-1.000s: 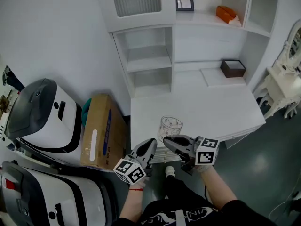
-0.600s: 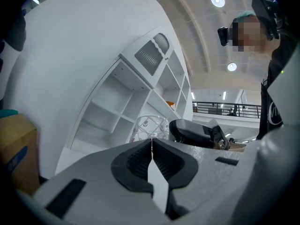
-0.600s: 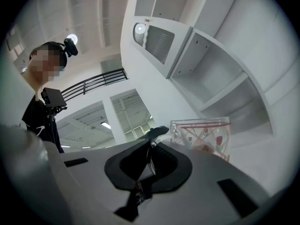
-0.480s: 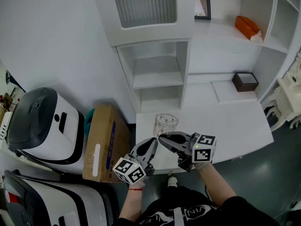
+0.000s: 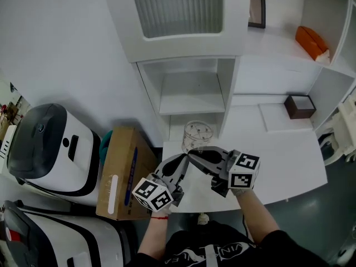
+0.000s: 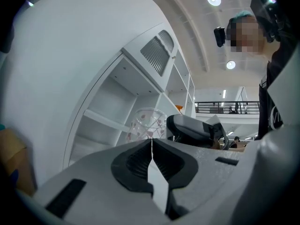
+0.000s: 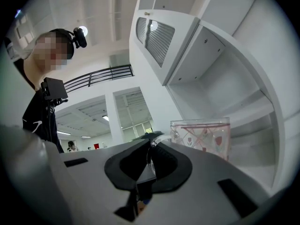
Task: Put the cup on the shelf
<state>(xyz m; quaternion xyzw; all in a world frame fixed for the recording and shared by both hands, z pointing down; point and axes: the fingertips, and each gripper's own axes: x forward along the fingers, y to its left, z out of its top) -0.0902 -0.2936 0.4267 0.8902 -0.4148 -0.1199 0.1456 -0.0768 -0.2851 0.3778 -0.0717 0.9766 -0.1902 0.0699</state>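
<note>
A clear glass cup (image 5: pixel 197 135) with small red flower prints hangs in the air in front of the white shelf unit (image 5: pixel 192 100). My right gripper (image 5: pixel 192 152) is shut on the cup's handle; in the right gripper view the cup (image 7: pixel 205 135) stands upright just past the right gripper (image 7: pixel 151 148). My left gripper (image 5: pixel 181 159) sits close beside it, jaws together with nothing between them. In the left gripper view the cup (image 6: pixel 146 123) shows above the left gripper (image 6: pixel 151 143), with the open shelf compartments (image 6: pixel 110 111) behind it.
The white desk (image 5: pixel 278 157) lies below the grippers. A cardboard box (image 5: pixel 119 166) and a white-and-grey machine (image 5: pixel 47 143) stand at the left. A small brown box (image 5: pixel 300 105), an orange thing (image 5: pixel 311 40) and a picture frame (image 5: pixel 257 9) sit on the right-hand shelves.
The right gripper has carried the cup up off the desk and toward the shelf compartments. The left gripper has risen alongside it.
</note>
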